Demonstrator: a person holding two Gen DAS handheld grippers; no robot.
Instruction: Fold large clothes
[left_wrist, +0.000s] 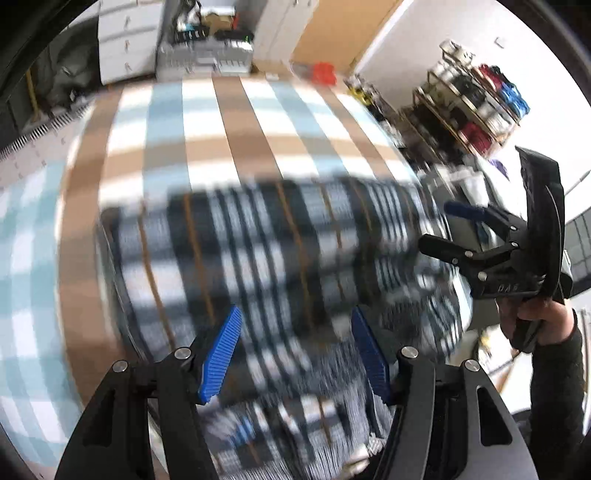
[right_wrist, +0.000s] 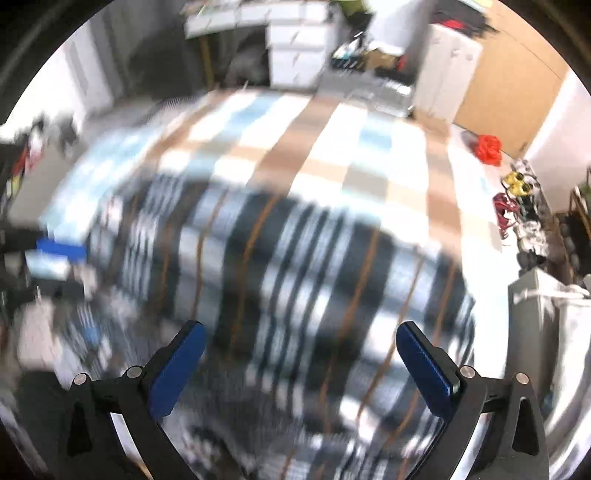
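My left hand-held gripper (left_wrist: 295, 354) and right hand-held gripper (right_wrist: 301, 365) both gape empty above the plaid shirt (left_wrist: 266, 254), lying mid-frame on the checked tabletop (left_wrist: 236, 122), apparently folded compact; perhaps only tidying remains.

Both views are brightly and evenly lit, with no hard shadows. Motion blur is heavy: the plaid garment (left_wrist: 258, 258) smears into streaks, worse in the right wrist view. The blue finger pads (left_wrist: 219, 360) stay sharp. Fisheye distortion bows the checked cloth (left_wrist: 236, 122) toward 12 o'clock. White walls at 2 o'clock are overexposed; corners vignette black.
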